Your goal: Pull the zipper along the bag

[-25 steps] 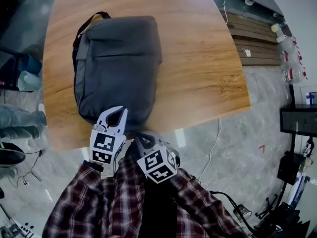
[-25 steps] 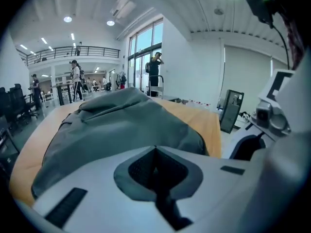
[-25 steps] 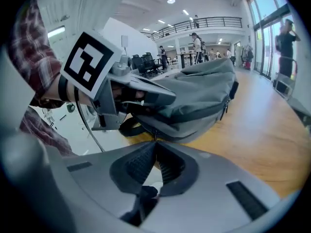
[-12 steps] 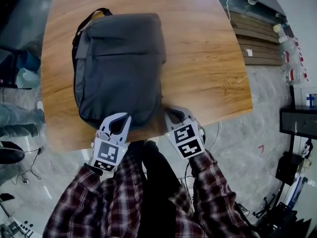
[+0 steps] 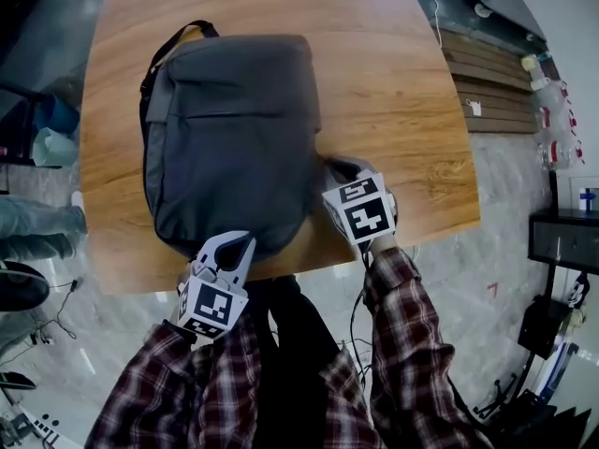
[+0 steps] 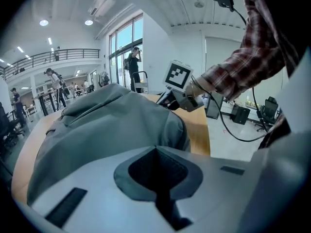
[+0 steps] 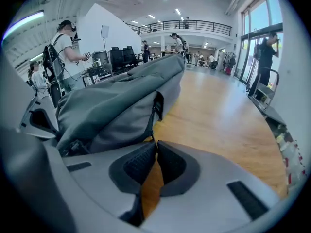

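A grey backpack (image 5: 229,138) lies flat on the wooden table (image 5: 402,92), its black strap at the far left corner. My left gripper (image 5: 234,243) is shut and empty, pointing at the bag's near end (image 6: 107,125) at the table's front edge. My right gripper (image 5: 329,168) is shut beside the bag's lower right side. In the right gripper view its tips (image 7: 155,143) meet just below a black zipper pull (image 7: 157,104) on the bag's side seam; a thin dark cord runs down toward them. I cannot tell whether they touch it.
The table's front edge runs just under both grippers. A white cable (image 5: 426,12) crosses the far right corner. Wooden slats (image 5: 487,82) lie on the floor to the right. Several people stand in the hall behind (image 7: 65,47).
My right gripper rose from below the table's front edge, moving right and forward to the bag's right side. My left gripper drew back slightly toward the person.
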